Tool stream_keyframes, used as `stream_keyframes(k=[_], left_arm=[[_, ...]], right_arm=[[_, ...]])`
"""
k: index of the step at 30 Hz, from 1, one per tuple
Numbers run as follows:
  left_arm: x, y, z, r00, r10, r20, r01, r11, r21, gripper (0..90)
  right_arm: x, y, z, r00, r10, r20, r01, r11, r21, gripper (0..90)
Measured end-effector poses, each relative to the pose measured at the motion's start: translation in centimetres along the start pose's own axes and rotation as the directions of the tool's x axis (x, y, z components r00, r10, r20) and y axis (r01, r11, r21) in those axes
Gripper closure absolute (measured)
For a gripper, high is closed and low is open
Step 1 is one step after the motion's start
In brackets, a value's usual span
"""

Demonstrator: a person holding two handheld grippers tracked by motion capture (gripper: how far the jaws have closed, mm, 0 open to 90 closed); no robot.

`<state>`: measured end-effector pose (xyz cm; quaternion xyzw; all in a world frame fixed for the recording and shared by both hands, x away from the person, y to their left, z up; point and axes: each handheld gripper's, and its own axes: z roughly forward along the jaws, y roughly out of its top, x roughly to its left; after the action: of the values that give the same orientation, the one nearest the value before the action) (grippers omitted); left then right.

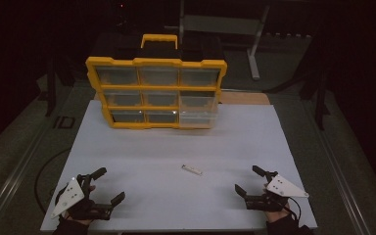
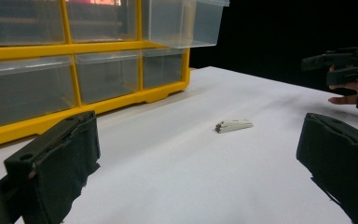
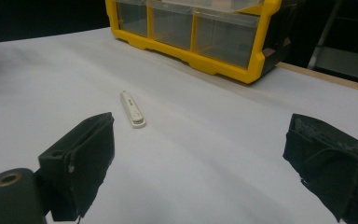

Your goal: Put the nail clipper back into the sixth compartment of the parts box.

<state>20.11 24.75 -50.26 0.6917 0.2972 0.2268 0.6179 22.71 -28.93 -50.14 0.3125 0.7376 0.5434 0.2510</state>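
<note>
A small white nail clipper lies flat on the white table, midway between both hands. It also lies ahead of the left jaws and ahead of the right jaws. My left gripper rests at the near left corner, jaws wide apart, nothing between them. At the near right my right gripper stands open and empty as well. A yellow organiser with clear drawers stands upright at the back of the table; its lower right drawer is pulled out a little.
The yellow organiser has a handle on top and fills the table's far middle. A metal stand is behind it in the dark. The right hand's gripper appears far off in the left gripper view.
</note>
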Motion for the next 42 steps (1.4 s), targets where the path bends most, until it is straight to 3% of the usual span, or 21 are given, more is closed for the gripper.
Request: stream_keyframes(k=[19,27,31,33,34,35,37,42], left_arm=[[-0.1,0.0,0.7,0.9999,0.01,0.01,-0.01,0.9999,0.012,0.4],[-0.4,1.0,1.7,0.9981,-0.054,0.03,0.052,0.9973,0.052,0.4],[-0.6,2.3,2.3,0.9935,-0.082,0.079,0.075,0.9934,0.087,0.4],[-0.6,2.6,2.5,0.9933,-0.092,0.071,0.085,0.9921,0.093,0.4],[-0.5,3.1,3.0,0.9881,-0.127,0.087,0.117,0.9867,0.113,0.4],[-0.5,3.3,3.2,0.9863,-0.133,0.098,0.121,0.9859,0.116,0.4],[-0.6,3.8,3.6,0.9883,-0.116,0.099,0.104,0.9874,0.12,0.4],[-0.9,4.7,4.8,0.9847,-0.079,0.156,0.055,0.9873,0.149,0.4]], right_arm=[[0.2,0.1,-0.2,0.9997,-0.024,0.002,0.024,1.0,-0.01,8.6],[0.6,0.5,-0.4,0.9989,-0.046,0.006,0.046,0.999,-0.016,8.7],[0.6,0.6,-0.4,0.9985,-0.054,0.009,0.055,0.998,-0.022,8.7],[0.6,0.6,-0.4,0.9986,-0.051,0.011,0.051,0.998,-0.026,9.6],[0.5,0.6,-0.4,0.9986,-0.05,0.015,0.051,0.998,-0.027,10.6],[0.5,0.6,-0.4,0.9986,-0.05,0.017,0.05,0.998,-0.028,10.6],[0.4,0.6,-0.4,0.9989,-0.044,0.019,0.044,0.999,-0.031,10.6],[0.6,0.7,-0.4,0.9989,-0.044,0.014,0.045,0.999,-0.027,10.6]])
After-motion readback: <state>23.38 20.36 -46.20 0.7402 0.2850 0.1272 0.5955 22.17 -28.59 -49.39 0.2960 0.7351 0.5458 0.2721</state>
